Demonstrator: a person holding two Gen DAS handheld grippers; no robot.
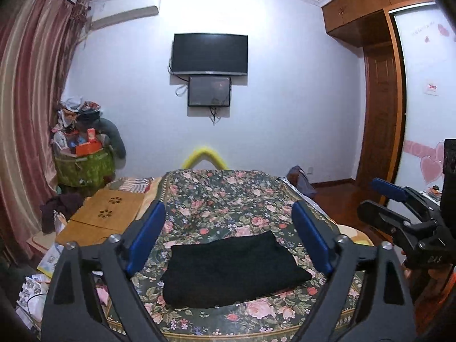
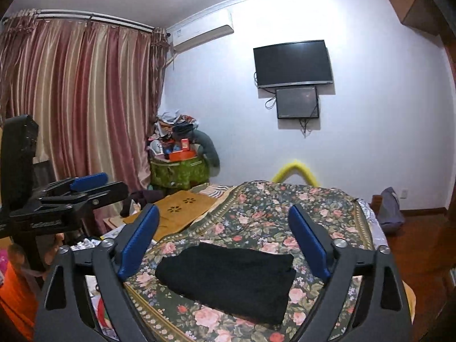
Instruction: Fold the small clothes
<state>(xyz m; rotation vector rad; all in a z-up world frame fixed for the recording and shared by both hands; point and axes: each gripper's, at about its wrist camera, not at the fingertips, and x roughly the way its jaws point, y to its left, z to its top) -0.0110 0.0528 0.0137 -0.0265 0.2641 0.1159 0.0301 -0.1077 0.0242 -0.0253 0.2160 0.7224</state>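
Black garment (image 1: 235,270) lies folded into a compact rectangle on the floral bedspread (image 1: 228,196), near its front edge, nothing touching it. Both sets of jaws are spread wide and empty: left gripper (image 1: 228,236) and right gripper (image 2: 225,239) hover above the garment, clear of it. I read this fold as done and released. Next I'd either press it flat or fetch another piece; none is obvious on the bedspread.
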